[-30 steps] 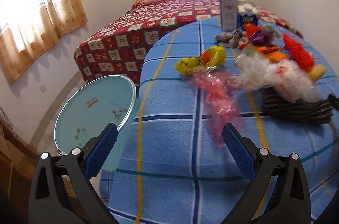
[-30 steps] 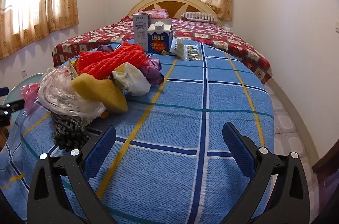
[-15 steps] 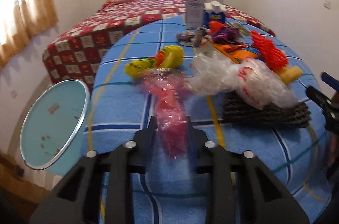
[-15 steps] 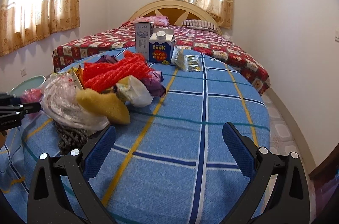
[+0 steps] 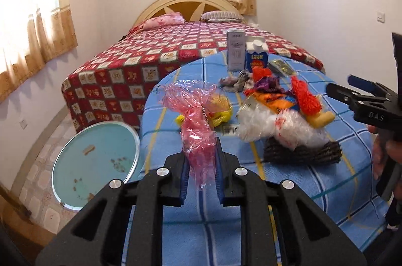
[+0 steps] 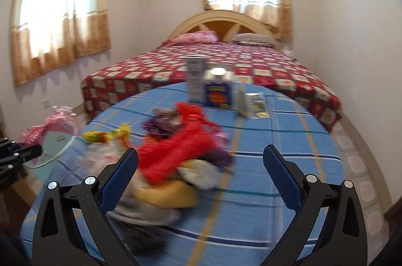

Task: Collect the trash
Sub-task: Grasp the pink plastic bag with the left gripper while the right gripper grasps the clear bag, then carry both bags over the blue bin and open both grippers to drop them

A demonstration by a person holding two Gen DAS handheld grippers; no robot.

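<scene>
My left gripper (image 5: 201, 173) is shut on a crumpled pink plastic bag (image 5: 197, 125) and holds it lifted above the blue checked tablecloth (image 5: 289, 190); the bag also shows at the left of the right wrist view (image 6: 50, 125). My right gripper (image 6: 201, 175) is open and empty, over a trash pile: a red net (image 6: 181, 152), a yellow sponge-like piece (image 6: 165, 195), a white plastic bag (image 5: 273, 125), a yellow wrapper (image 5: 221, 112) and a dark knitted mat (image 5: 301, 152).
A round light-blue bin (image 5: 95, 160) stands on the floor left of the table. Two cartons (image 5: 256, 57) and a foil packet (image 6: 256, 105) stand at the table's far end. A bed with a red quilt (image 5: 176, 52) lies behind. The right gripper shows in the left wrist view (image 5: 364, 100).
My left gripper closed on the pink bag and lifted it off the cloth. My right gripper moved left and forward over the trash pile, staying open.
</scene>
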